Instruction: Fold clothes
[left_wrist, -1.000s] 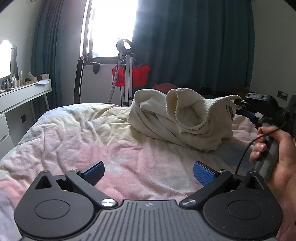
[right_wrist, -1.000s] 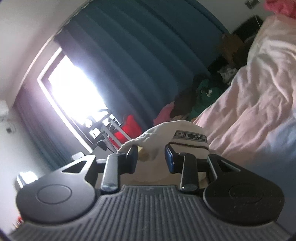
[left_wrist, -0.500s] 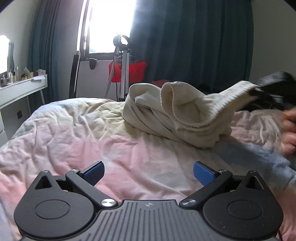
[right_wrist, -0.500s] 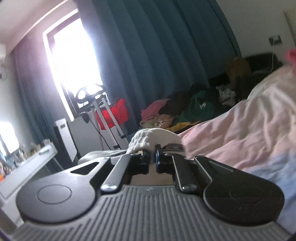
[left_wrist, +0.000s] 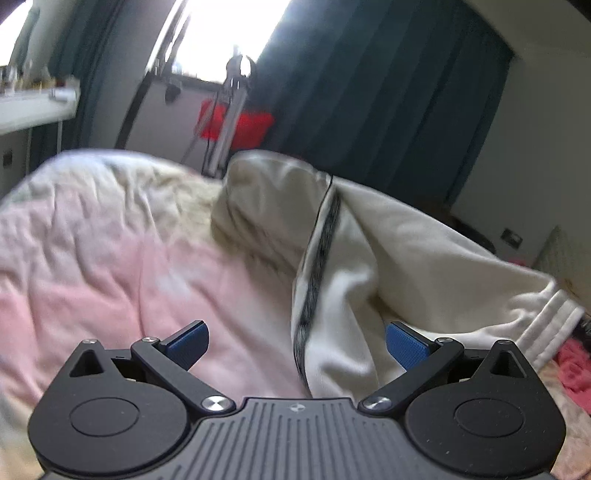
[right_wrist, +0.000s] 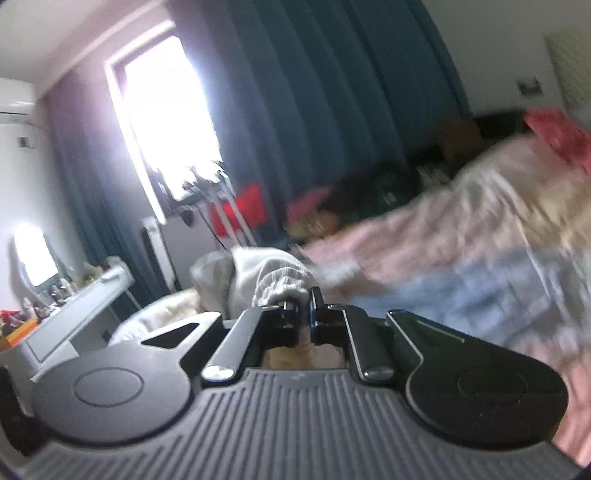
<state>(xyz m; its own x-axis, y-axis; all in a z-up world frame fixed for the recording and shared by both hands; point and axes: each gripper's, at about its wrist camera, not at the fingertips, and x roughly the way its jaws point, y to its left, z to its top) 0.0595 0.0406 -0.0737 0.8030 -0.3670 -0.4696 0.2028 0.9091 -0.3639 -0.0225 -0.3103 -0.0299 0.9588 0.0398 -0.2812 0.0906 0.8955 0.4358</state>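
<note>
Whereas half a second before the cream garment had sat as a bundle farther up the bed, it now stretched out toward the near right, its dark-trimmed edge hanging down close in front of the left gripper. The ribbed cuff stayed pinched in the right gripper, whose jaws were pressed together on it just as before. The left gripper's jaws remained spread wide, as in the earlier frame, holding nothing.

The garment lay on the rumpled pink bedcover, with a striped band showing at its far right end. Behind the bed stood a metal stand with a red bag, dark curtains and a bright window; a white dresser stood at the left. Both views were blurred by motion.

The hanging fold fell between the left gripper's blue pads, nearer the right-hand pad; whether it touched that pad could not be told.
</note>
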